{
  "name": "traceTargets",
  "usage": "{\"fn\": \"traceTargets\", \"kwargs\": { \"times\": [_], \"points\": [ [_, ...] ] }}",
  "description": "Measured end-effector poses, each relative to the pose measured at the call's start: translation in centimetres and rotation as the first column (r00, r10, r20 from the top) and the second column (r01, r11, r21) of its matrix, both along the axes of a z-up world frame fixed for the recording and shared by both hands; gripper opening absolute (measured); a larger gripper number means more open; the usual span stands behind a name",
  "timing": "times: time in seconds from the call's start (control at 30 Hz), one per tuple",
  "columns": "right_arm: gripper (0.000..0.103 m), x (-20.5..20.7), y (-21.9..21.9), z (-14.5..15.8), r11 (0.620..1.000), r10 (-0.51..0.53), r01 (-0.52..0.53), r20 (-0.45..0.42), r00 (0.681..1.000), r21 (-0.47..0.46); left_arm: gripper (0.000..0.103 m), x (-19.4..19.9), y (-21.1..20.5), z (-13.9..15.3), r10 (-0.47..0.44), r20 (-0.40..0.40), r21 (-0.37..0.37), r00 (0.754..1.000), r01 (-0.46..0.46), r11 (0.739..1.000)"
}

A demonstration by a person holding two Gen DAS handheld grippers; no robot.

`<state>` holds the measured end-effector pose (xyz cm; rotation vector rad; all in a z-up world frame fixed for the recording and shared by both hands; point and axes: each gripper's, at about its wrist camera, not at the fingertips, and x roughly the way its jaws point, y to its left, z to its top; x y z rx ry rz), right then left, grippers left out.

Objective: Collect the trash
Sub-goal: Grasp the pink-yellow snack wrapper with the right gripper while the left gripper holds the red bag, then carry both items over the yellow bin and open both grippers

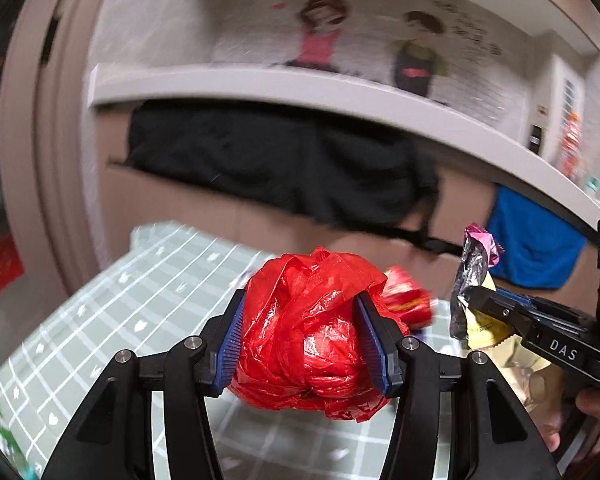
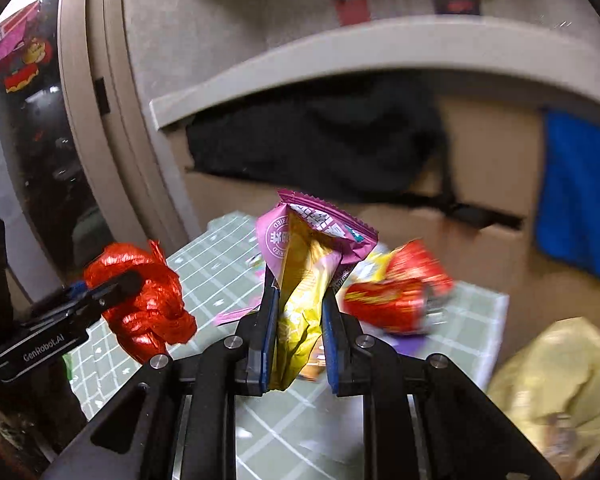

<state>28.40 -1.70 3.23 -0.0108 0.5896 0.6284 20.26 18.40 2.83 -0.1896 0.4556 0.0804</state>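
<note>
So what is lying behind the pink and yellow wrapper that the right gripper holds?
Behind the pink and yellow wrapper, a red snack packet lies on the checked tablecloth, with small scraps. The wrapper covers whatever lies directly behind it.

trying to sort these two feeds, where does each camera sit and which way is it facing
Left wrist: sits behind the left claw, facing the wall shelf over the checked table; its claw grips a red plastic bag; a hand shows at right.
Right wrist: sits behind the right claw, facing likewise; grips a pink and yellow wrapper.
Shared: each shows the other claw, both loads, a red snack packet.
</note>
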Motion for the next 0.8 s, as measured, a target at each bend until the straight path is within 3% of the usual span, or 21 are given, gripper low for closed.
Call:
{"fn": "traceTargets", "kwargs": {
  "times": [0.2, 0.43, 0.8],
  "points": [
    [0.019, -1.5, -8.2, 1.7, 0.991, -0.133, 0.133, 0.066, 0.989, 0.009, 0.053, 1.4, -7.7, 1.9, -0.117, 0.032, 0.051, 0.993, 0.115, 0.992],
    [0.019, -2.8, -16.4, 2.7, 0.962, -0.273, 0.272, 0.102, 0.957, 0.019, 0.053, 2.9, -16.2, 2.4, -0.256, 0.022, 0.065, 0.967, 0.254, 0.965],
    [0.019, -3.2, -24.5, 1.9, 0.914, -0.405, 0.404, 0.108, 0.908, 0.033, 0.053, 4.6, -24.8, 1.3, -0.397, 0.002, 0.067, 0.918, 0.396, 0.916]
  ]
}}
